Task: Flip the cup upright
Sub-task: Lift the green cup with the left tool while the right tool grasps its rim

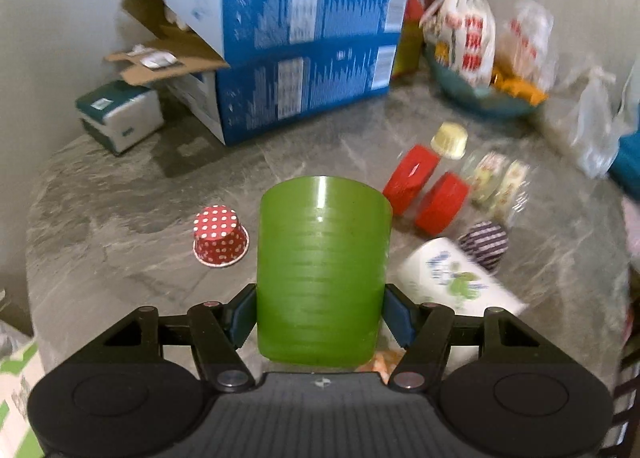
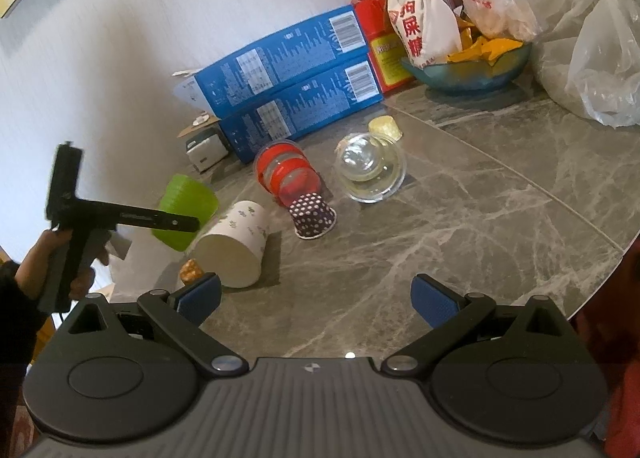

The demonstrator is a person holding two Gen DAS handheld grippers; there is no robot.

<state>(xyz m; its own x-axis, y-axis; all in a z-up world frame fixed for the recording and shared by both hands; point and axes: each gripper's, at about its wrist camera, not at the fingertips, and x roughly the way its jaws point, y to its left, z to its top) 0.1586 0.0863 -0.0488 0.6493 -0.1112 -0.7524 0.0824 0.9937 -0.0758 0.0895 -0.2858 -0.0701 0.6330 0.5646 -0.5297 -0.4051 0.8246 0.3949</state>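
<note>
The green cup (image 1: 322, 270) sits clamped between the jaws of the left gripper (image 1: 320, 318), both blue pads pressed to its ribbed sides, held above the grey marble table (image 1: 120, 218). Seen from the right wrist, it hangs tilted just beside a white paper cup (image 2: 236, 242) lying on its side. A red dotted cup (image 1: 220, 236) stands upside down to its left. The right gripper (image 2: 316, 298) hovers over the table, jaws wide apart, holding nothing
</note>
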